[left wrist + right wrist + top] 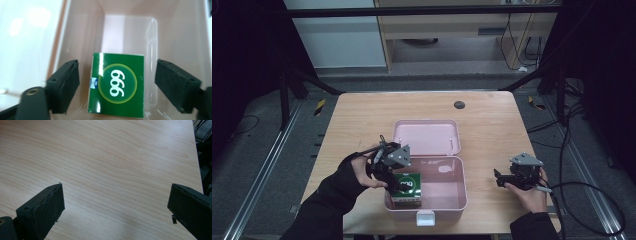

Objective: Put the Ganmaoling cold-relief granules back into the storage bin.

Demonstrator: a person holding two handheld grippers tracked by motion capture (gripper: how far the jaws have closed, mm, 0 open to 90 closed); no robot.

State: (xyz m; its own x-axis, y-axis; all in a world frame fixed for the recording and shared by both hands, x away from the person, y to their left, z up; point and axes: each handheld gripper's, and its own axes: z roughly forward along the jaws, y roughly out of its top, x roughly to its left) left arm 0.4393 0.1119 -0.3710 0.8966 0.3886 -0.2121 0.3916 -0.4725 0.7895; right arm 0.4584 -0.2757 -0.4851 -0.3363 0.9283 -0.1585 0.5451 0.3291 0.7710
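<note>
High view: pink case [452, 200] open on the wooden table [362, 120], lid [427, 137] laid flat behind, most likely so things can go in or come out from above. Left gripper [393, 186] poised over the case's near-left corner, above a green box [408, 187] standing inside against the front wall. Right gripper [501, 179] parked well off to the right, beside the case, over bare tabletop, apparently just waiting.

Left gripper view: jaws spread wide, holding nothing. Green box [117, 85], marked "999", directly ahead and between the two jaws, a clear gap on each side, nearer the left pad than the right. Pink walls [75, 37] beyond and to both sides. Reads as either a just-released box or a grasp about to start; cannot tell which.

Right gripper view: jaws likewise wide apart, nothing between them, plain wood grain [112, 170] ahead. Green box far to this gripper's left, across the case.
</note>
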